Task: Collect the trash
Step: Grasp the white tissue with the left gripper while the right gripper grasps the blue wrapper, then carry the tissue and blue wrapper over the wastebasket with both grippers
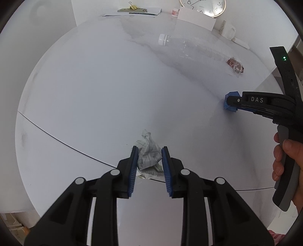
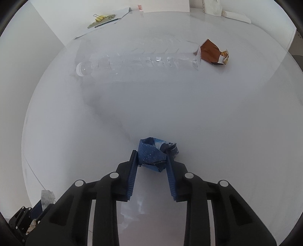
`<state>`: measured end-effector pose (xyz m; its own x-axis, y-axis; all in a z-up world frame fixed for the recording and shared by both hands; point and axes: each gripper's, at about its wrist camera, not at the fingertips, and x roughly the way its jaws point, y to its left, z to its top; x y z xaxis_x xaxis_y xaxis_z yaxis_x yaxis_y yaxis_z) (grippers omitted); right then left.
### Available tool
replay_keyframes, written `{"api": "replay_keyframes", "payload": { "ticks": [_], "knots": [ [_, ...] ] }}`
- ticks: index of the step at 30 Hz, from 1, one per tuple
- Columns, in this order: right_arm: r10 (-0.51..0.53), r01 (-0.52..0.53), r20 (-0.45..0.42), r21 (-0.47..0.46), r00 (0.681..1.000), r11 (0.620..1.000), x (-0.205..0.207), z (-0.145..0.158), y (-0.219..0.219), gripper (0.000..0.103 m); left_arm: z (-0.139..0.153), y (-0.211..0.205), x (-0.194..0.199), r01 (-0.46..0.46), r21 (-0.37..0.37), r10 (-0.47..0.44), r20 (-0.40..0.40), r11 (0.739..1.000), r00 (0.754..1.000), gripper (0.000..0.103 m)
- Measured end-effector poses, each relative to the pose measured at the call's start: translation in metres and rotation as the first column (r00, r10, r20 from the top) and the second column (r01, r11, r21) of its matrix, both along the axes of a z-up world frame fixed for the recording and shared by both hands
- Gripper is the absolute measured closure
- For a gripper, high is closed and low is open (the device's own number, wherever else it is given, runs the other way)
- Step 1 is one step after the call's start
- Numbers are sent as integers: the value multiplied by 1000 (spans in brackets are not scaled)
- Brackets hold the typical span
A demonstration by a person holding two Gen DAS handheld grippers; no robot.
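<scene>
Trash lies scattered on our white table (image 1: 94, 94). Our left gripper (image 1: 148, 151) has its blue pads pressed on either side of a crumpled ball of printed paper (image 1: 149, 155), the jaws narrowed around it near the table's dark seam. Our right gripper (image 2: 151, 157) is closed down on a crumpled blue wrapper (image 2: 153, 153), pads touching both of its sides; the left view shows that gripper from the side with a hand (image 1: 284, 160) on its handle. Farther off, a clear plastic bottle (image 2: 136, 60) lies on its side, its base just beside a brown wrapper (image 2: 212, 53). Papers with a yellow clip (image 2: 100, 18) sit at the far edge.
</scene>
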<state>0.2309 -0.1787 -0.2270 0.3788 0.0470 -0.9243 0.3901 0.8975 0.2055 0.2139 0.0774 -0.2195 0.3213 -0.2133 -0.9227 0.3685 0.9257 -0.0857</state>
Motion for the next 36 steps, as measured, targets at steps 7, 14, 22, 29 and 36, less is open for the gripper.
{"api": "replay_keyframes", "payload": {
  "ticks": [7, 14, 22, 29, 36],
  "knots": [
    [146, -146, 51, -8, 988, 989, -23, 36, 23, 73, 24, 23, -15, -32, -24, 32, 20, 999, 999, 78],
    [368, -367, 100, -22, 925, 930, -67, 79, 85, 73, 54, 73, -56, -101, -60, 104, 41, 993, 994, 78],
    [554, -560, 129, 12, 822, 828, -113, 100, 177, 73, 70, 152, -117, -218, -25, 220, 55, 976, 974, 78],
    [668, -678, 140, 43, 731, 733, -138, 102, 252, 73, 60, 215, -158, -299, 17, 298, 26, 954, 954, 78],
    [734, -747, 147, 52, 663, 663, -151, 100, 313, 73, 28, 248, -173, -292, 36, 294, -46, 956, 955, 78]
  ]
}}
